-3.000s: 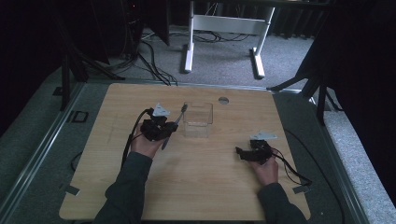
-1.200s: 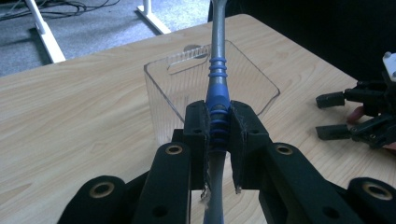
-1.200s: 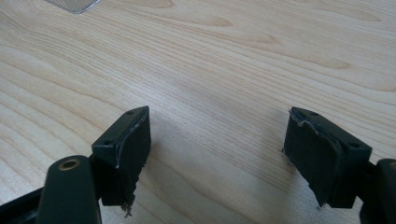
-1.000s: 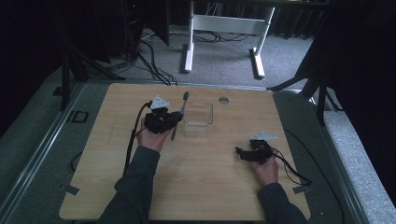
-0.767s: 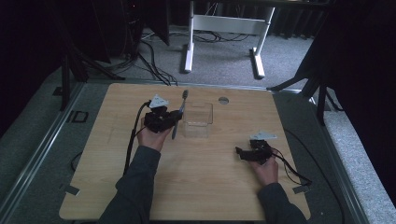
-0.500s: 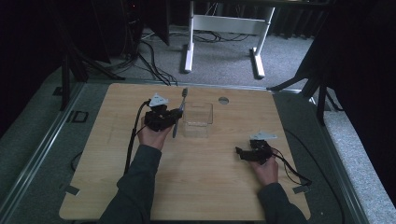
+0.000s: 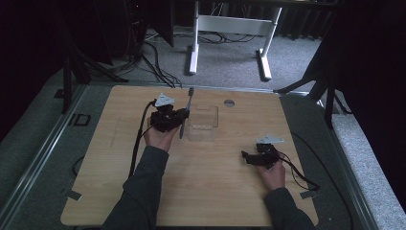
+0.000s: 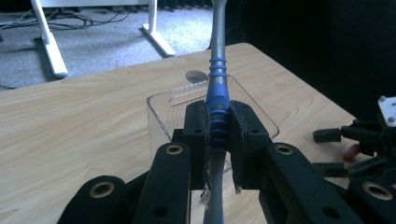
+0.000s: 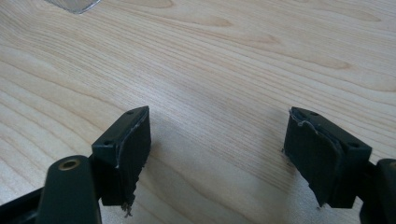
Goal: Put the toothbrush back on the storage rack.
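While the toothbrush (image 8: 218,100) is being clamped by the left gripper (image 8: 218,140), it is being shifted toward the box (image 7: 203,122) at 3 o'clock for insertion; the right gripper (image 9: 217,154) is being held apart.

a matt pale wood table (image 7: 210,182), a glossy clear plastic box (image 8: 163,109), a ribbed blue rubbery toothbrush handle (image 8: 218,100)
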Tool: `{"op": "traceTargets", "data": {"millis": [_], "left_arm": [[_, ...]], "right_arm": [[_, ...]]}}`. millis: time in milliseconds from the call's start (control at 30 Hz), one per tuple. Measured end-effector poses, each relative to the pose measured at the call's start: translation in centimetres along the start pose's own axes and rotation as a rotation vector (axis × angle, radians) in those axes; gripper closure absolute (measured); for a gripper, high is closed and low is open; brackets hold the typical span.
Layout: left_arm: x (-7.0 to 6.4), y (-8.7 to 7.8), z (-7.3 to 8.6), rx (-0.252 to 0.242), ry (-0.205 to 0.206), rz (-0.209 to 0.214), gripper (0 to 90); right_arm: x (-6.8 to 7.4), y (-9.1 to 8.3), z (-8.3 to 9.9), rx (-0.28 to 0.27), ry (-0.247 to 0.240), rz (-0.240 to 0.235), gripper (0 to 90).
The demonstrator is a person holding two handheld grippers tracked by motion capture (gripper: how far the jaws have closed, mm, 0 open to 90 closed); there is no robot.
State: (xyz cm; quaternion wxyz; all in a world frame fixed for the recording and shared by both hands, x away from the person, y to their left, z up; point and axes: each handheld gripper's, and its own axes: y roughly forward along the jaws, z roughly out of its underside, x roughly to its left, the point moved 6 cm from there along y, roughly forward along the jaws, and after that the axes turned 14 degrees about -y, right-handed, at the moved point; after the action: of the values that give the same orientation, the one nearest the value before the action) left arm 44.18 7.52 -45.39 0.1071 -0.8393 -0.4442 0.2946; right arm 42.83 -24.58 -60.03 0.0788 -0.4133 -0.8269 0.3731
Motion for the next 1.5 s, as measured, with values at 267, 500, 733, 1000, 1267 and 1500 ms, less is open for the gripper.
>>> {"op": "traceTargets", "data": {"millis": [267, 500, 733, 1000, 1267, 1500], "left_arm": [[-0.2, 0.1, -0.3, -0.028, -0.007, 0.004, 78.1], [-0.8, 0.4, -0.7, -0.04, -0.009, 0.031, 78.1], [-1.4, 1.0, -0.9, -0.048, -0.012, 0.044, 78.1], [-0.9, 1.3, -1.4, -0.074, -0.045, 0.052, 78.1], [-0.8, 1.5, -1.8, -0.122, -0.063, 0.06, 78.1], [-0.5, 2.2, -2.2, -0.166, -0.081, 0.052, 78.1]], "right_arm": [[0.0, 0.0, 0.0, 0.0, 0.0, -0.001, 22.7], [0.0, 0.0, 0.0, 0.0, -0.001, -0.001, 22.7], [0.0, 0.0, 0.0, 0.0, -0.001, -0.001, 22.7], [0.0, 0.0, 0.0, 0.0, -0.002, -0.002, 22.8], [0.0, 0.0, 0.0, 0.0, -0.003, -0.002, 22.7], [0.0, 0.0, 0.0, 0.0, -0.002, -0.002, 22.7]]}}
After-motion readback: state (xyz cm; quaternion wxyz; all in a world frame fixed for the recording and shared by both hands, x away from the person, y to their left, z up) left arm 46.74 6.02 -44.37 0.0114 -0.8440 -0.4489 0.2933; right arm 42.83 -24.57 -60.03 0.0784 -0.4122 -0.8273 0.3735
